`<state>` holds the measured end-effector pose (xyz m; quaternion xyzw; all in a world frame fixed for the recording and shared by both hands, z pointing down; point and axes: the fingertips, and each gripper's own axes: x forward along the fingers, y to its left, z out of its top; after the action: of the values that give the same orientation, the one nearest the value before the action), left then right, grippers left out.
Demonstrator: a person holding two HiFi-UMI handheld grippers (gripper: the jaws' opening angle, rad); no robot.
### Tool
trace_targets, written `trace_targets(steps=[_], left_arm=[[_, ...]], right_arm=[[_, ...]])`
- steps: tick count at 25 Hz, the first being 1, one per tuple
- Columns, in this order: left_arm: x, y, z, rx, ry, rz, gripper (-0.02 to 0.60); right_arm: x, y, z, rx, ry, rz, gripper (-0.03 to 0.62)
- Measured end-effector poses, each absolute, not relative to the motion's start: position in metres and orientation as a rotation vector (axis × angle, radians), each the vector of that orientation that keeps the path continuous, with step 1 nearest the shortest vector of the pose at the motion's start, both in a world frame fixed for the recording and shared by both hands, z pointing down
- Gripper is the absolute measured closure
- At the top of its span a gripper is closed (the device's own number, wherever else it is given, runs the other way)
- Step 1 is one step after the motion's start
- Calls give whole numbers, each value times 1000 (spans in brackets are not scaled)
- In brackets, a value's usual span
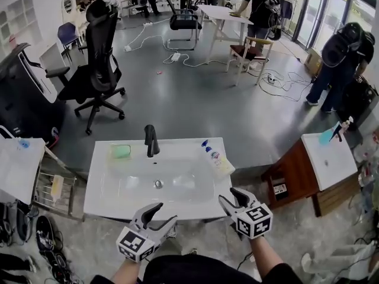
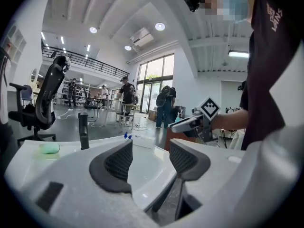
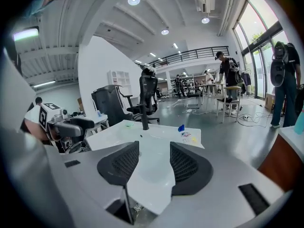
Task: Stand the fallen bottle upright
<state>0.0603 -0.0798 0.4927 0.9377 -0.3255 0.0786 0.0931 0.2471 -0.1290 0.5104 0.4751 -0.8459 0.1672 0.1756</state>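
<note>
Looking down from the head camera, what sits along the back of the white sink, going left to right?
First the green block, then the black faucet, then the fallen bottle lying on its side.

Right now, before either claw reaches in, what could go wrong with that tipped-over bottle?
The clear plastic bottle with the blue cap lies by the right edge of the white sink counter. A clumsy nudge from the open right claw might roll it off onto the floor. Pushed the other way, it might slide into the basin.
</note>
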Motion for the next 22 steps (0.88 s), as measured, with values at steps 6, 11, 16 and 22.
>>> trace_targets(steps=[6,11,16,22], left_arm=[[46,-126,499,2831,-942,292,345],[32,-159,501,2823,-940,287,345],[14,-182,510,2807,-960,286,345],[-3,-203,522,2783,-954,294,345]], right_arm=[[249,-205,511,1314,-2310,417,398],[248,-265,515,1308,-2253,417,390],[245,-316,525,1280,-2189,451,382],[243,-366,547,1196,-2077,516,381]])
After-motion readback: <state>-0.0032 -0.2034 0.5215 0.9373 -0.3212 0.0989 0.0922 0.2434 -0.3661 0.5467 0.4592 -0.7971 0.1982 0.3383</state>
